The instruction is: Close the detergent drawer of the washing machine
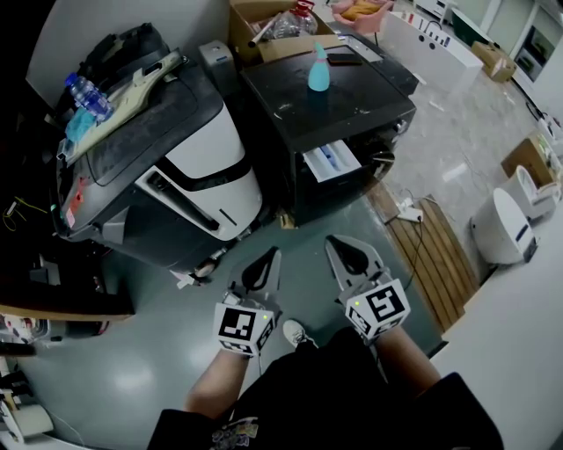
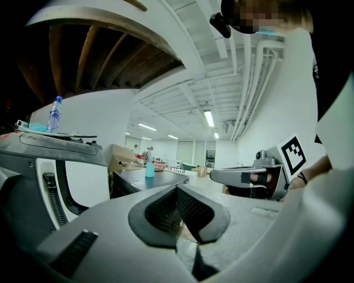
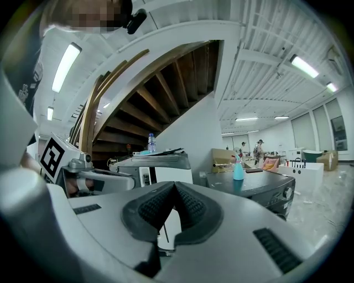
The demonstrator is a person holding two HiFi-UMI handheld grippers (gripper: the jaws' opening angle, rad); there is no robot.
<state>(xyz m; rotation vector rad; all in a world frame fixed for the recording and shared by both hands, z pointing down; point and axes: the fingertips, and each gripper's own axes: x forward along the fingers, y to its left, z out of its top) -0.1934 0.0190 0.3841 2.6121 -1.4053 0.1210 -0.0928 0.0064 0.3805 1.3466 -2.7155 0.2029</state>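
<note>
Head view first: both tools sit side by side in front of me, low over the grey-green floor (image 1: 149, 352). The left hand-held gripper (image 1: 273, 257) has its jaws pressed together. Its own view shows the two black ribbed pads meeting tight, with nothing caught between them. Same story on the right hand-held gripper (image 1: 336, 243): pads closed flat on each other, empty. Each one carries its marker cube at the back, just ahead of my forearms, and a white shoe (image 1: 297, 332) shows between them lower down.

Now the target. The black washing machine (image 1: 361, 110) stands ahead of the grippers, a little to the right of centre. The detergent drawer (image 1: 332, 161) is pulled out of the upper left of its front, its white tray with a blue patch showing from above. It's open, and both grippers are well apart from it, with bare floor between their tips and the machine. The right one is the nearer of the two.

On the machine's top stands a turquoise spray bottle (image 1: 318, 72), upright and towards the back. To the left is a second appliance (image 1: 211, 167), white and black, with a clear water bottle (image 1: 88, 95) among the clutter on top of it. A cardboard box (image 1: 264, 26) sits behind the two machines, and wooden slats (image 1: 435, 255) lie on the floor to the right of the washing machine
</note>
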